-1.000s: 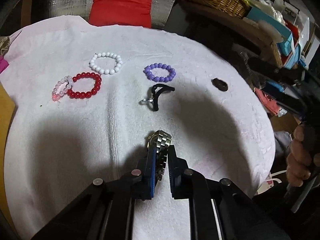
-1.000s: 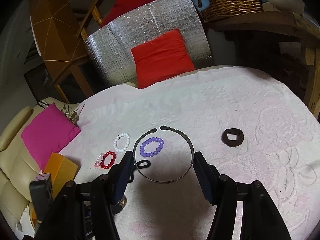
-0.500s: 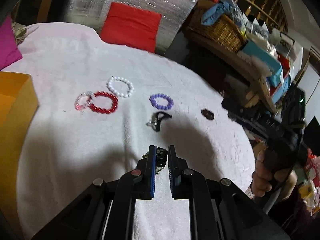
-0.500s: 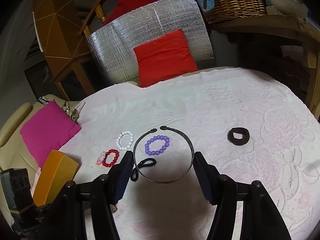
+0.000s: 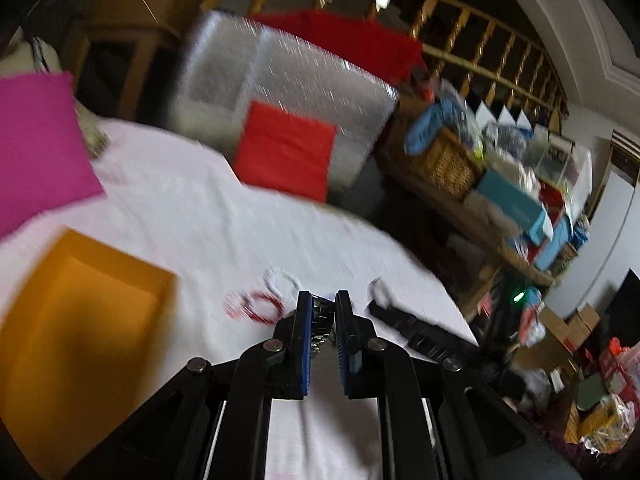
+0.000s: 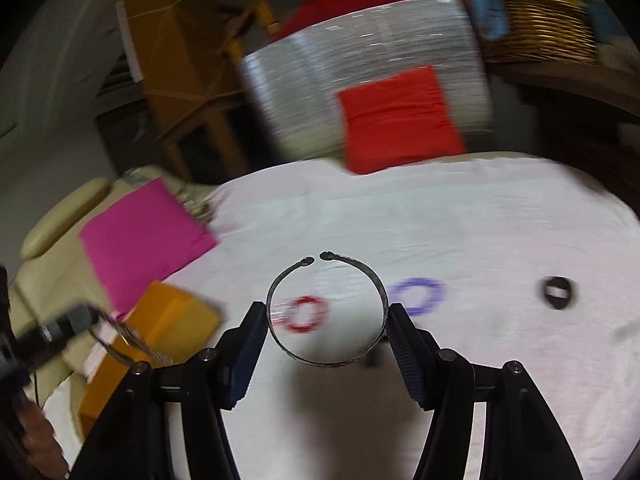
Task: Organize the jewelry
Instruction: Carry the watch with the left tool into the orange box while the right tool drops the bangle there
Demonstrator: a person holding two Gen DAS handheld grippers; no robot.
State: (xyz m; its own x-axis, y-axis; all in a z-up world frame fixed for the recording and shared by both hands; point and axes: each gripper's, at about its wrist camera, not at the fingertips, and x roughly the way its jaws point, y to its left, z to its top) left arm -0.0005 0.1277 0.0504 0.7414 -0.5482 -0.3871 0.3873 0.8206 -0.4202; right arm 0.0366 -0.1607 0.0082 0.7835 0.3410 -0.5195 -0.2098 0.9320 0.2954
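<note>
My left gripper (image 5: pixel 322 304) is shut on a silver metal watch (image 5: pixel 321 322), held above the white cloth, right of an open orange box (image 5: pixel 80 328). My right gripper (image 6: pixel 326 314) is shut on a dark open metal bangle (image 6: pixel 326 312), held above the cloth. On the cloth lie a red bead bracelet (image 6: pixel 306 314), also in the left wrist view (image 5: pixel 262 306), a purple bead bracelet (image 6: pixel 418 296), a white bead bracelet (image 5: pixel 282 278) and a dark ring-shaped band (image 6: pixel 557 292). The orange box also shows at the left in the right wrist view (image 6: pixel 160 332).
The white cloth (image 6: pixel 480 220) covers a round table. A pink cushion (image 6: pixel 140 236) lies at the left edge, a red cushion (image 6: pixel 398 116) against a silver padded seat behind. A wicker basket (image 5: pixel 440 160) and cluttered shelves stand to the right.
My left gripper has lifted the watch and swung left toward the orange box. My right gripper has moved left with the bangle; the bracelets now sit farther right in its view.
</note>
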